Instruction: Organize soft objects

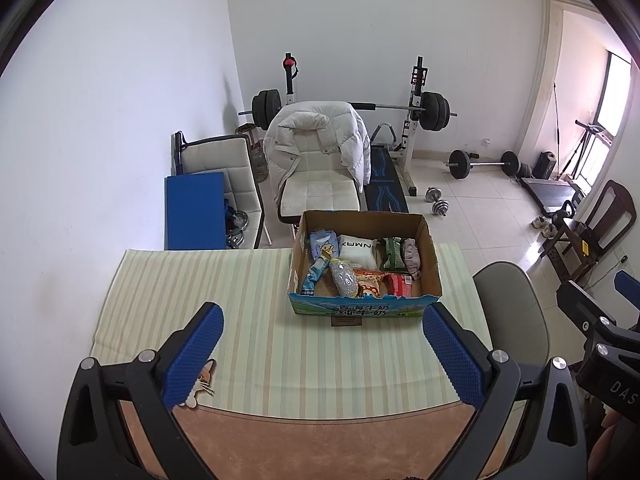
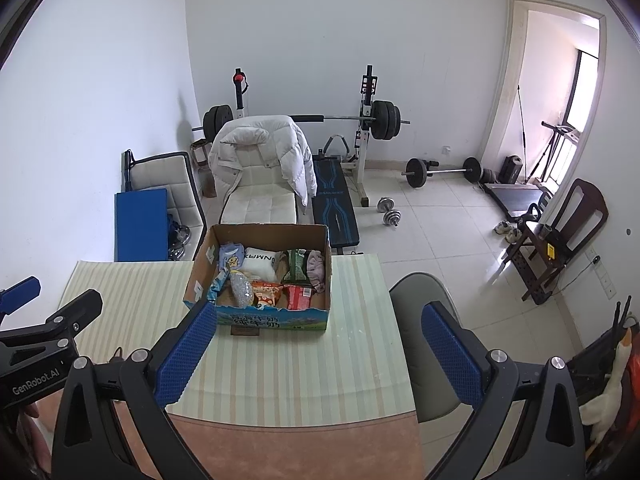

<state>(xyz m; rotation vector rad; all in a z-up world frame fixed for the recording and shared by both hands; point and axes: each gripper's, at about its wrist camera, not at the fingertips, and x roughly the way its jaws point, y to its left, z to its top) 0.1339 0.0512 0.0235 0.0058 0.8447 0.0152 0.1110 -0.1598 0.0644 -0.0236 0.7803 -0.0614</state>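
Observation:
An open cardboard box [image 1: 430, 258] [image 2: 200, 266] stands at the far edge of the striped tablecloth [image 1: 240, 312] [image 2: 304, 360]. It holds several soft packs: a white pillow pack [image 1: 358, 249] [image 2: 261, 262], a blue cartoon pack [image 1: 321, 242], a clear bead bag [image 1: 344, 278] [image 2: 241, 290], a red snack pack [image 1: 400, 284] [image 2: 299, 297], a green pack [image 1: 393, 254] and a grey cloth [image 1: 413, 258] [image 2: 316, 266]. My left gripper [image 1: 322, 356] is open and empty, above the table short of the box. My right gripper [image 2: 320, 356] is open and empty, its left finger near the box's front left corner.
A cat-shaped card [image 1: 202, 380] lies by the left finger. A grey chair [image 1: 508, 312] [image 2: 420, 320] stands right of the table. Behind the box is a white chair with a puffer jacket [image 1: 316, 140], a weight bench [image 1: 390, 184] and barbells on the floor.

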